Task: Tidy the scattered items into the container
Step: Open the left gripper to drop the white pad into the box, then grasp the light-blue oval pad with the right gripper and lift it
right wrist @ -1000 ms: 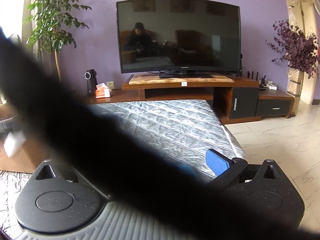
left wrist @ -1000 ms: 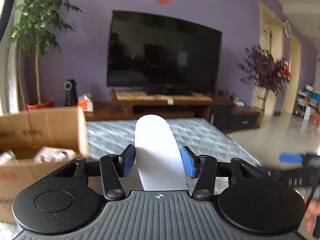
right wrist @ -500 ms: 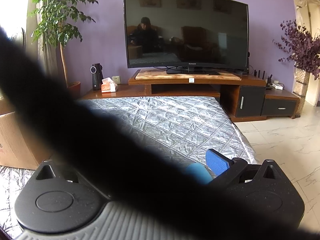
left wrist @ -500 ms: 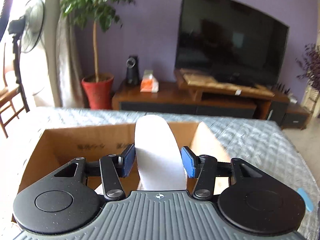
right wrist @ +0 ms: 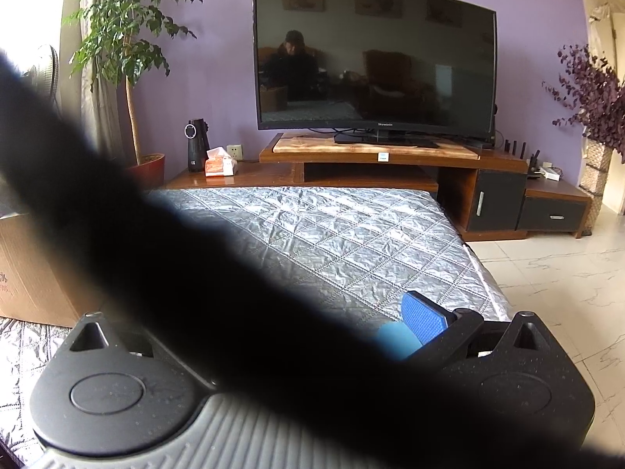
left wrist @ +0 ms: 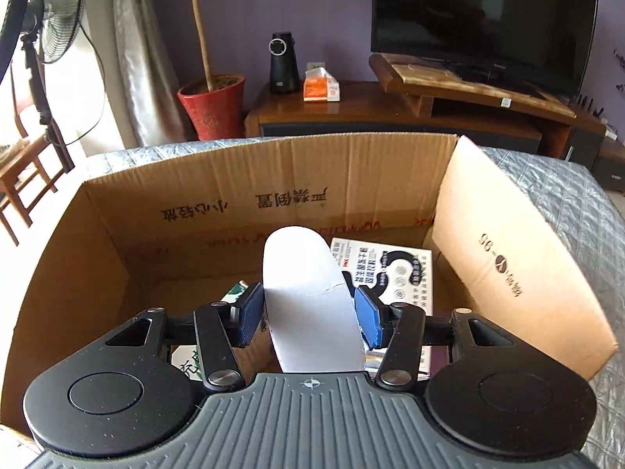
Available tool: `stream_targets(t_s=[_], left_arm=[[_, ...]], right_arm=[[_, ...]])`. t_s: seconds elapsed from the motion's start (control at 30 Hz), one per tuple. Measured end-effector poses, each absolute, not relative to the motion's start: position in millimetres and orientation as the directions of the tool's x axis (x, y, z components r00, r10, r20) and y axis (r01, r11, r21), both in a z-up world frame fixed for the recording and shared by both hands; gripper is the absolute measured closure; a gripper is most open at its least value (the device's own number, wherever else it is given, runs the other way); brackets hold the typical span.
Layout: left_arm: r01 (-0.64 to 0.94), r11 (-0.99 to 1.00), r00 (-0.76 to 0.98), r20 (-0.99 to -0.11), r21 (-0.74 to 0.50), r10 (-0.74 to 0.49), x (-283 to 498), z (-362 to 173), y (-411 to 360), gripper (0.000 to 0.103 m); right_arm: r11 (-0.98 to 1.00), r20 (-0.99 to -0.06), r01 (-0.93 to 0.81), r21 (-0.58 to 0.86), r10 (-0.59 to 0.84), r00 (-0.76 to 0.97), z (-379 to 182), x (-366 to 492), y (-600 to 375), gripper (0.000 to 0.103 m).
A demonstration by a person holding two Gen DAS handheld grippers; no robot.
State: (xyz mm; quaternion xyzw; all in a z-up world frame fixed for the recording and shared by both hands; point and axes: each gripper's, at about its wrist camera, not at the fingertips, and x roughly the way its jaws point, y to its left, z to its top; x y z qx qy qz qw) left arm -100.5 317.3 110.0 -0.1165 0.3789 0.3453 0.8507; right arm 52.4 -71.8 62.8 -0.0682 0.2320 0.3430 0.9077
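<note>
Your left gripper [left wrist: 308, 314] is poised over the open cardboard box [left wrist: 273, 179], and clamped between its blue pads [left wrist: 250, 312] is a white insole-shaped piece [left wrist: 310, 297]: flat, matte, rounded at the far tip, with a thin crease running across it near the pads. Both pads press its edges, so that's a firm hold. The piece hangs above the box's interior, not yet down among the contents.

The left wrist view gives you the inside of the box: a printed black-and-white booklet [left wrist: 394, 273] lying flat on the right of the floor, a green-and-white package [left wrist: 236, 293] peeking out behind the left finger, and printed characters on the far wall.

The right wrist view sees none of that, only an outer corner of the box [right wrist: 27, 269] at the left edge, sitting on the quilted grey cover [right wrist: 343, 234]. A dark blurred band [right wrist: 195, 273] crosses that lens and hides most of your right gripper [right wrist: 406, 332]; one blue pad [right wrist: 424, 322] shows, with something light blue against it, but I can't tell whether those jaws are clamped or apart.
</note>
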Motion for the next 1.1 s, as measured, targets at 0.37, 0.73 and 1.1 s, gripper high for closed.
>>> stream_targets(t_s=[0.37,0.73,1.1], left_arm=[[-0.682,0.724,0.508,-0.644,0.105,0.572,-105.5,132.0,302.3,0.029],[-0.390,0.912,0.803,-0.533,-0.129,0.268,-57.2,147.8,157.3,0.013],[-0.301,0.933,0.779,-0.615,-0.197,0.122,-9.8,52.0,96.5,0.012]], right_arm=[[0.764,-0.460,-0.644,0.040,0.586,0.667,64.6,54.8,-76.9,0.003],[0.852,-0.416,-0.512,0.107,0.506,0.755,66.1,73.2,-120.7,0.003],[0.879,-0.550,-0.474,0.044,0.418,0.723,31.2,105.4,-132.9,0.004]])
